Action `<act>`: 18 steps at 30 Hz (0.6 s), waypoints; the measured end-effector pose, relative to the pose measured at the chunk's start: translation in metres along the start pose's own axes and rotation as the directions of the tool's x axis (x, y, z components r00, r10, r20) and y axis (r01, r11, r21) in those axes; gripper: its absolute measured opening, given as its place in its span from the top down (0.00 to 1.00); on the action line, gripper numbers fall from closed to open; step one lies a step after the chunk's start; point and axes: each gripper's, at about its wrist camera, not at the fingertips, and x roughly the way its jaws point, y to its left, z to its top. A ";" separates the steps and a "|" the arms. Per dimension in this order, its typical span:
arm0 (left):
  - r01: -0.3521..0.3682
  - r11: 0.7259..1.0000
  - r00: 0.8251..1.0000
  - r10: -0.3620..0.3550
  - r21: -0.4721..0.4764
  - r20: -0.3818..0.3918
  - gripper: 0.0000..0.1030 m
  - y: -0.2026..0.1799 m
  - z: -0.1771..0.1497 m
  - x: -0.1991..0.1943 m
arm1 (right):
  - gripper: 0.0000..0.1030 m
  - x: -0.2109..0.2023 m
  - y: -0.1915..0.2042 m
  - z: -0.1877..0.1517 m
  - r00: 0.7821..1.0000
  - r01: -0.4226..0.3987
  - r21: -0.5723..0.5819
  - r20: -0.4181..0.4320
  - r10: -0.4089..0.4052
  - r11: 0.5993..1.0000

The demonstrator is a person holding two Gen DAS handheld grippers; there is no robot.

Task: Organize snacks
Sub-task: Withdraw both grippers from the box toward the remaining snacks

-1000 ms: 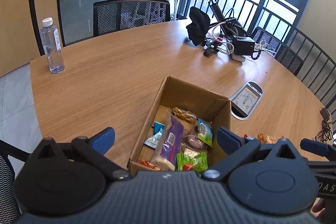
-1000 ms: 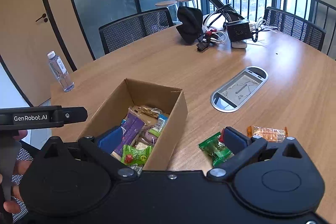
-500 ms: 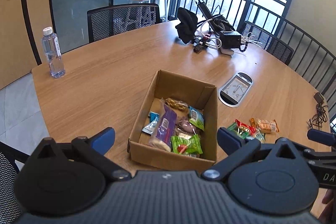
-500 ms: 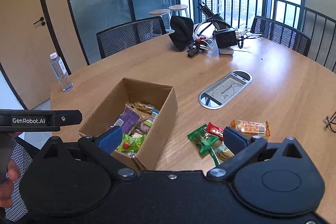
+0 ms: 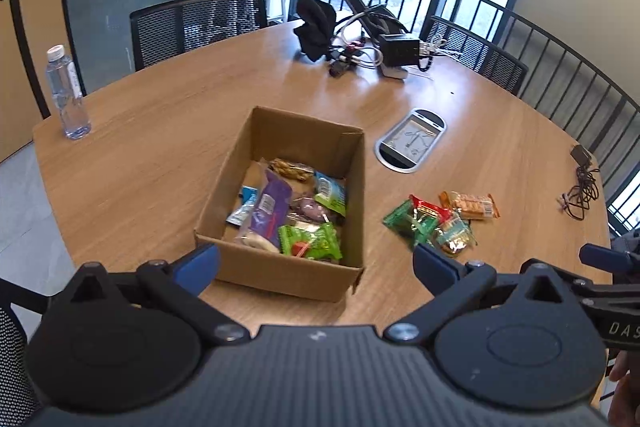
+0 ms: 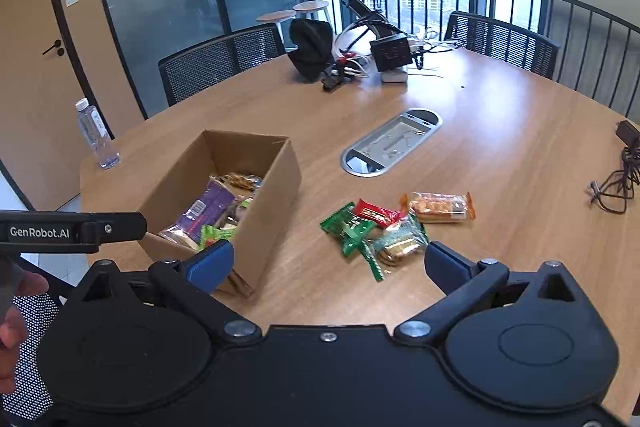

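An open cardboard box (image 5: 352, 183) (image 6: 276, 195) stands on the round wooden table and holds several snack packets, among them a purple bar (image 5: 270, 209) and a green pack (image 5: 310, 241). To its right lies a loose pile: a green packet (image 6: 348, 227), a red bar (image 6: 378, 213), an orange cracker pack (image 6: 440, 207) and a clear biscuit pack (image 6: 400, 243). My left gripper (image 5: 316, 265) hovers open above the box's near wall with nothing in it. My right gripper (image 6: 326, 263) is open and empty, just short of the loose pile.
A water bottle (image 5: 68, 95) stands at the table's left edge. A black bag, charger and cables (image 5: 360, 35) sit at the far side, a cable port (image 5: 410, 139) lies mid-table, and a black cord (image 6: 616, 179) is at the right. Mesh chairs ring the table.
Both grippers have pulled back and up from the box, so more of the table and the loose snack pile has come into view. Both stay open and empty.
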 end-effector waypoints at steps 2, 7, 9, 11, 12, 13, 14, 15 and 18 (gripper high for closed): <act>0.019 1.000 1.000 -0.019 0.012 -0.001 0.01 -0.007 0.001 0.002 | 0.00 -0.002 -0.007 -0.003 1.000 0.009 0.012 0.000 -0.009 1.000; 0.039 0.998 0.999 -0.039 0.050 0.003 0.04 -0.025 0.005 0.010 | 0.03 -0.002 -0.028 -0.005 0.999 0.034 0.051 -0.004 -0.034 0.998; 0.053 0.997 0.999 -0.053 0.057 -0.001 0.06 -0.032 0.008 0.015 | 0.07 0.000 -0.036 -0.006 0.999 0.042 0.076 -0.008 -0.041 0.996; 0.069 0.996 0.998 -0.069 0.064 -0.008 0.09 -0.039 0.012 0.021 | 0.10 0.002 -0.043 -0.006 0.999 0.048 0.099 -0.014 -0.047 0.994; 0.077 0.995 0.997 -0.077 0.068 -0.010 0.10 -0.042 0.014 0.024 | 0.12 0.004 -0.045 -0.007 0.999 0.053 0.107 -0.017 -0.052 0.993; 0.085 0.994 0.996 -0.085 0.072 -0.012 0.12 -0.046 0.015 0.027 | 0.14 0.005 -0.048 -0.007 0.998 0.056 0.115 -0.019 -0.054 0.992; 0.094 0.993 0.996 -0.093 0.075 -0.017 0.14 -0.050 0.017 0.031 | 0.15 0.007 -0.050 -0.008 0.998 0.059 0.125 -0.020 -0.057 0.990; 0.101 0.992 0.995 -0.100 0.076 -0.025 0.16 -0.053 0.019 0.035 | 0.16 0.009 -0.052 -0.008 0.998 0.062 0.136 -0.021 -0.060 0.989; 0.118 0.991 0.992 -0.115 0.064 -0.055 0.21 -0.061 0.024 0.050 | 0.21 0.017 -0.058 -0.010 0.997 0.071 0.169 -0.029 -0.067 0.983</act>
